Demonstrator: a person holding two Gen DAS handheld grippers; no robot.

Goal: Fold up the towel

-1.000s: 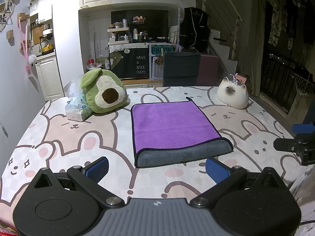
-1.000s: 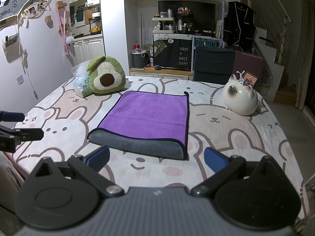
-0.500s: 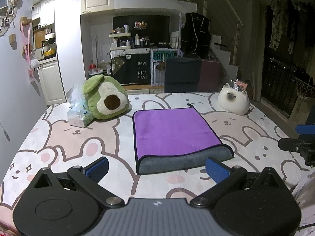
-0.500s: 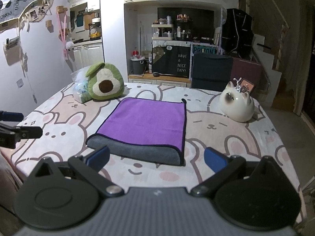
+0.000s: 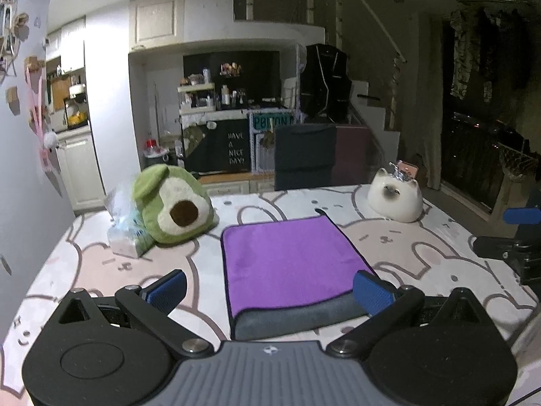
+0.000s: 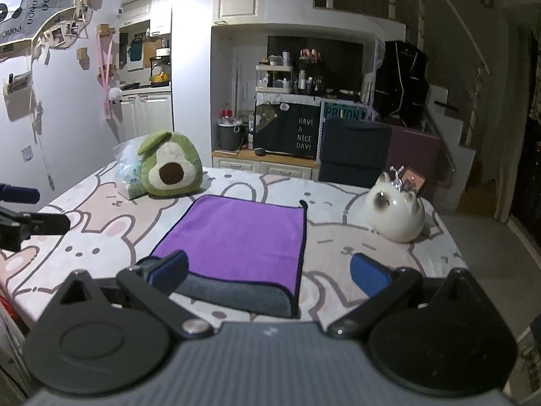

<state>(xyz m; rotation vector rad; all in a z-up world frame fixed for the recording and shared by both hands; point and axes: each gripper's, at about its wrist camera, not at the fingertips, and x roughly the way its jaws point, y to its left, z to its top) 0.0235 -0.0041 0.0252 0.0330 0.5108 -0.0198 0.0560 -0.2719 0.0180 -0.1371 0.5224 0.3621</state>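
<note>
Fingers of the left gripper stand spread wide and hold nothing, low over the near edge of the table, its blue pads framing the near end of the towel. The right gripper sits level in much the same pose, fingers likewise spread and empty, its left pad in front of the towel's near left corner and its right pad over bare cloth. Each gripper shows in the other's view, well out to the side: the right one at the right edge of the left view, the left one at the left edge of the right view. The towel lies folded flat in the middle of the table, purple face up, with a grey layer showing along the near fold and a small loop at its far right corner. The table wears a cloth printed with pink and white bunnies. Beyond the towel, to the left, an avocado plush leans against a clear bag whose contents I cannot make out; to the right, well apart from the towel, sits a white cat figure. Behind the table stands a dark chair, then a kitchen nook with a shelf of bottles and a black sign reading "HAVE A NICE DAY!". Stairs rise at the right.
</note>
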